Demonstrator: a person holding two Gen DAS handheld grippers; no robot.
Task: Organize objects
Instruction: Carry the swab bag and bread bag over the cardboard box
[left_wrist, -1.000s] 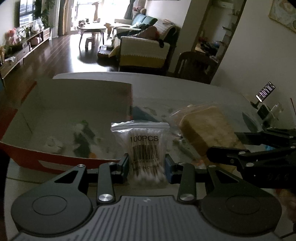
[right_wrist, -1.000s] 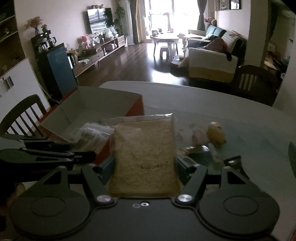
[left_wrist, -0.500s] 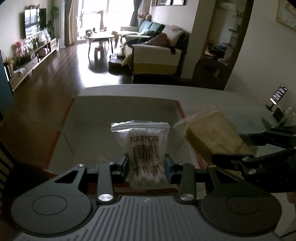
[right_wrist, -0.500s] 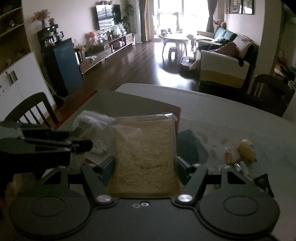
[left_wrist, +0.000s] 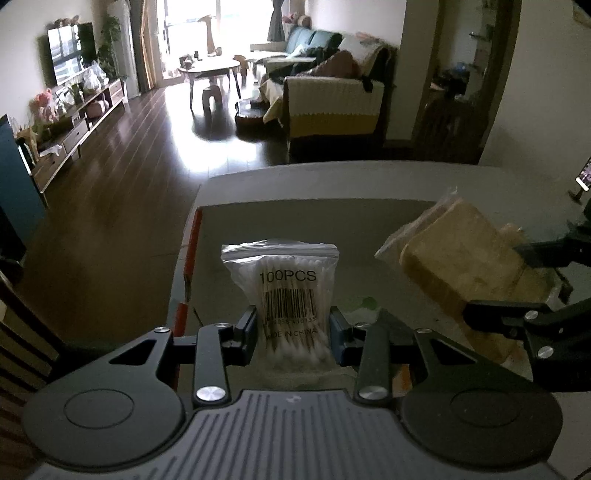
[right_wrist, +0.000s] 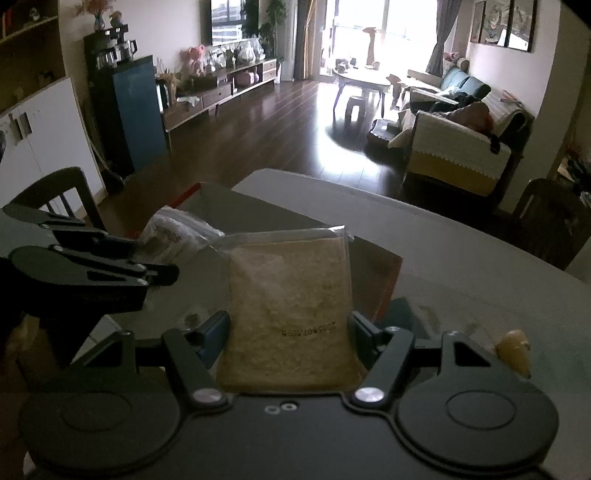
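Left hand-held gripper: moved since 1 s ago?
Yes. The left hand-held gripper, shut on the cotton swab bag, has swung left and risen: the cardboard box that filled its view now sits lower, with the sofa nearer centre.

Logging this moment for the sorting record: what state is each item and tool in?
Clear zip bag of cotton swabs: sealed, upright, held.
Clear bag of tan grains: held upright.
Left tool: shut on swab bag.
Right tool: shut on grain bag.
Red-edged cardboard box: open.
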